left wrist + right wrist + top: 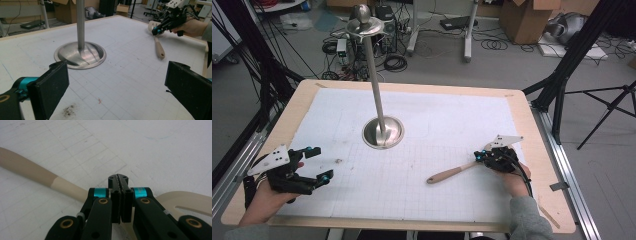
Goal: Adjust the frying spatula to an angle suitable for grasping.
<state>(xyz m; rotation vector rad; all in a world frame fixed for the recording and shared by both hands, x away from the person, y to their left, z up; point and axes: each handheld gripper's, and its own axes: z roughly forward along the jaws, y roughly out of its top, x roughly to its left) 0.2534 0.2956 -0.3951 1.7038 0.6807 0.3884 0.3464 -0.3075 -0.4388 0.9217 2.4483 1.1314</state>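
A beige spatula [451,173] lies on the white gridded mat [422,115], its handle pointing toward the near left. My right gripper [479,158] sits over its neck, the pads pressed together. From the right gripper view the right gripper [118,178] is shut, and the spatula [37,172] passes beneath it, with nothing seen between the pads. At the near left my left gripper [319,162] is held open just above the mat. Its jaws in the left gripper view [117,75] stand wide apart and empty, and the spatula [158,48] lies far ahead of them.
A metal stand with a round base [383,132] and a tall pole rises from the middle of the mat, and its base [80,53] lies just ahead of my left gripper. The wooden table edge [539,150] frames the mat. Dark specks [68,110] mark the mat.
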